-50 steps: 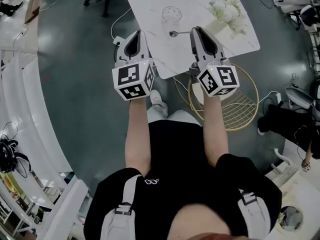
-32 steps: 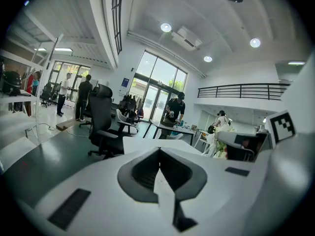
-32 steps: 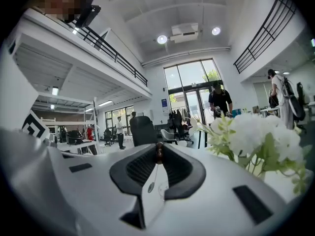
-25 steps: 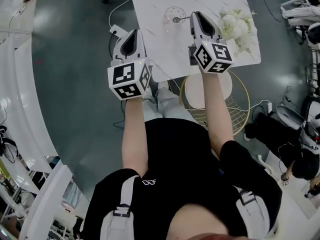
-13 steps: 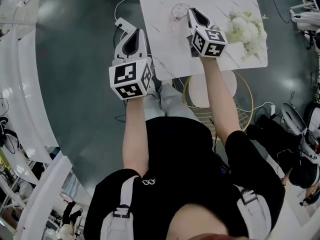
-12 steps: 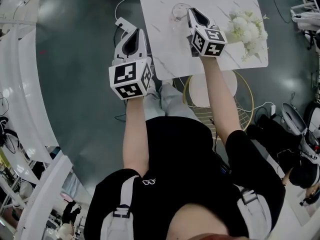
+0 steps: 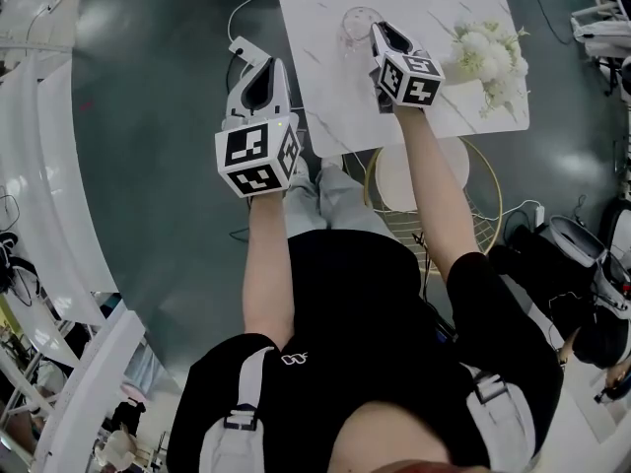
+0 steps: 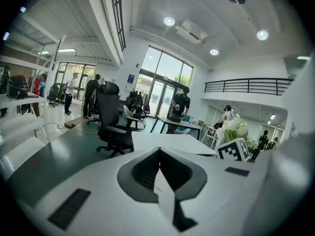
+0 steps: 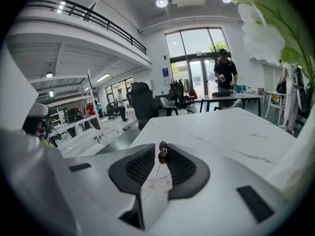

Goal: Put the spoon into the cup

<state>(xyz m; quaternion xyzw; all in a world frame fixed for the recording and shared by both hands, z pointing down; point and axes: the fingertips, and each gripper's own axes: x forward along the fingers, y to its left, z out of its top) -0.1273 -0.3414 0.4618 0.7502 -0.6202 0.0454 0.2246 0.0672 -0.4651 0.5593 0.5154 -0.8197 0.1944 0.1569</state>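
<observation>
My right claw (image 7: 379, 30) is opening, the spoon (image 9: 162, 155) pinched by its handle end between the tips, its stem running down into the cup (image 7: 357, 23) just beneath. My left claw (image 8: 159, 151) is closed on nothing.

White marble table (image 7: 325, 87): clear cup (image 7: 353, 23) mid-table, white flowers (image 7: 485, 47) near right edge

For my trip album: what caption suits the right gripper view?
Right tongs grip a spoon at a clear cup on a marble table.
</observation>
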